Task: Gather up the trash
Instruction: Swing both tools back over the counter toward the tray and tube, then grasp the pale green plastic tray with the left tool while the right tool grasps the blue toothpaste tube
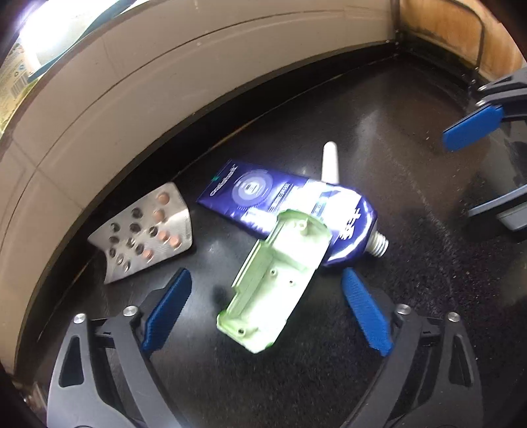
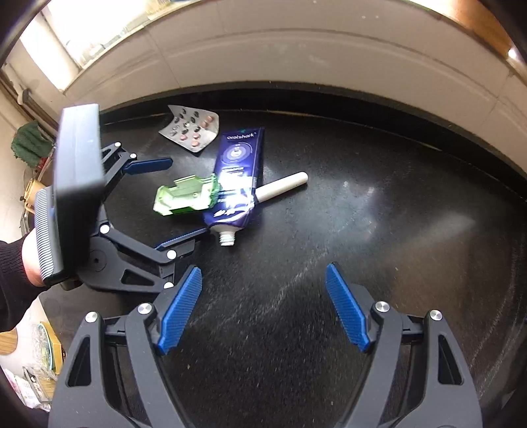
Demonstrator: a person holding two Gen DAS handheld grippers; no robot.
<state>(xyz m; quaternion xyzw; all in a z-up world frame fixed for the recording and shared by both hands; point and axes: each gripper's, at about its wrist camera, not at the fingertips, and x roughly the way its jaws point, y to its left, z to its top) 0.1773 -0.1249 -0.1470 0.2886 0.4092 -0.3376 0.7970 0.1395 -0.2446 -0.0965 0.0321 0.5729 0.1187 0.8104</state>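
Legibly, "oralshark" on toothpaste tube (image 2: pixel 237 171)

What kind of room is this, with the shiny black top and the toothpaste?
Probably a home kitchen or washroom counter. The black speckled countertop runs along a pale tiled wall under a bright window, and a toothpaste tube and pill pack lie on it.
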